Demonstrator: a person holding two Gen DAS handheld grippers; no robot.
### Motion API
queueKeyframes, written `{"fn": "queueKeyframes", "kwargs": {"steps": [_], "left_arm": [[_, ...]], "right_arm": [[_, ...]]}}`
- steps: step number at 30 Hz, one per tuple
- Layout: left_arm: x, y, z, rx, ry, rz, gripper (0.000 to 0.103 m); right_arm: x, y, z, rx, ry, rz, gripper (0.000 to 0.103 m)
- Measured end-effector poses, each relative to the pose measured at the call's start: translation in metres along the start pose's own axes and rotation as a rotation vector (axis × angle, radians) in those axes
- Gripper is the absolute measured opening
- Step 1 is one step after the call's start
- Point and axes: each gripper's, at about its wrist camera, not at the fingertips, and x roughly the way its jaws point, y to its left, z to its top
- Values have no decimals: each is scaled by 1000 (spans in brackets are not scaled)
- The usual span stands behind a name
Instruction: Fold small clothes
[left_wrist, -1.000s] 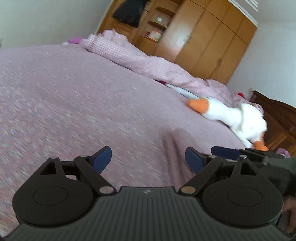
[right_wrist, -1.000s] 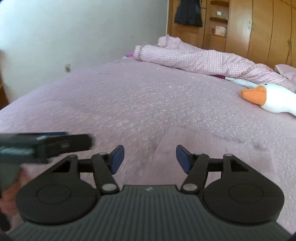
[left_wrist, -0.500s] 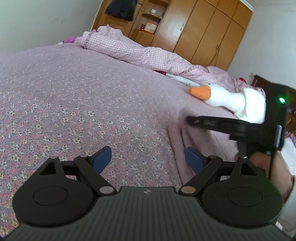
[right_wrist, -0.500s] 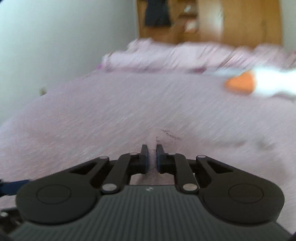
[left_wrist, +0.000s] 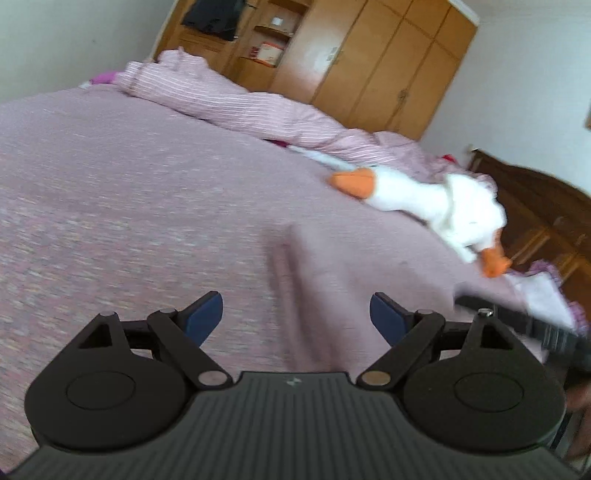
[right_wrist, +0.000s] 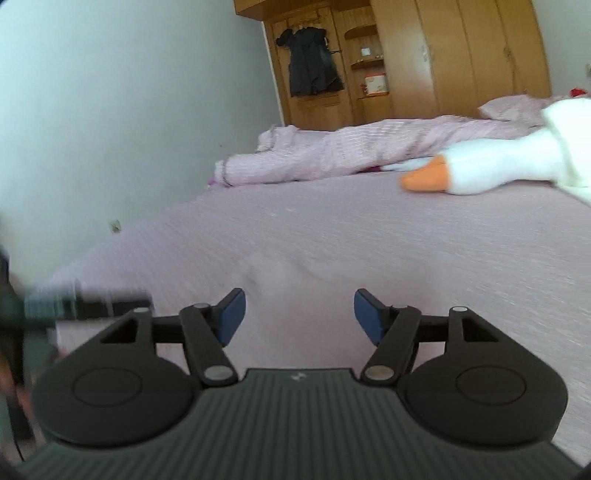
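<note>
A small pink garment (left_wrist: 314, 280), close in colour to the sheet, lies flat on the bed with a raised fold ridge along its left side. My left gripper (left_wrist: 295, 317) hovers open just before it, with nothing between the blue pads. In the right wrist view the garment (right_wrist: 275, 275) is a pale blurred patch in front of my right gripper (right_wrist: 300, 315), which is also open and empty. Each gripper shows at the edge of the other's view: the right one (left_wrist: 476, 304) low on the right, the left one (right_wrist: 136, 305) low on the left, both blurred.
A white plush goose (left_wrist: 417, 195) with an orange beak lies on the pink flowered bedsheet (left_wrist: 129, 206) beyond the garment. A rumpled checked quilt (left_wrist: 240, 99) runs along the far side. A wooden wardrobe (left_wrist: 369, 62) and a dark wooden headboard (left_wrist: 535, 206) stand behind.
Half a second ago my right gripper was shut over the garment; now it is open and lower beside the left one. The left gripper stayed open and tilted.
</note>
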Motion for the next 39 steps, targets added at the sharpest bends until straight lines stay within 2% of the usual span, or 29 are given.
{"fn": "queueKeyframes", "kwargs": {"steps": [3, 6, 8, 9, 11, 13, 18, 20, 22, 23, 25, 26, 28, 29, 31, 36, 38, 39], "left_arm": [[2, -19, -4, -20, -10, -48, 97], [15, -41, -9, -17, 19, -25, 97], [21, -59, -16, 82, 1, 9, 97], [24, -68, -21, 146, -6, 32, 97], [28, -78, -30, 219, -6, 88, 97], [35, -81, -37, 236, 16, 106, 97], [56, -77, -44, 191, 67, 134, 95], [60, -74, -44, 175, 86, 121, 85], [64, -70, -44, 155, 112, 131, 49], [64, -68, -44, 143, 115, 136, 47], [65, -66, -42, 150, 121, 131, 37], [65, -65, -41, 150, 123, 129, 36], [65, -63, -40, 150, 125, 129, 32], [65, -62, -39, 152, 127, 130, 31], [65, -62, -39, 168, 128, 135, 29], [66, -62, -41, 193, 129, 145, 28], [66, -58, -40, 178, 136, 137, 27], [66, -56, -38, 174, 136, 136, 27]], "right_arm": [[-21, -33, -17, 38, 40, -1, 67], [-27, -62, -25, 159, 49, -40, 67], [-31, -70, -30, 208, 36, -52, 55], [-30, -68, -32, 179, 49, -60, 38], [-33, -55, -39, 50, 94, -127, 39], [-36, -45, -52, -60, 86, -165, 40], [-24, -40, -66, -82, 155, -106, 39], [-17, -34, -66, -117, 131, -145, 39], [-7, -38, -63, -85, 118, -206, 41], [-3, -43, -61, -20, 119, -187, 41], [2, -48, -62, 72, 136, -152, 41], [4, -45, -63, 63, 139, -153, 42], [9, -34, -66, -15, 124, -178, 53], [10, -31, -67, -29, 111, -192, 53], [9, -33, -66, 17, 79, -231, 54], [4, -51, -66, 161, 16, -230, 53], [-9, -59, -70, 215, -20, -247, 44], [-15, -64, -73, 244, -26, -238, 32]]}}
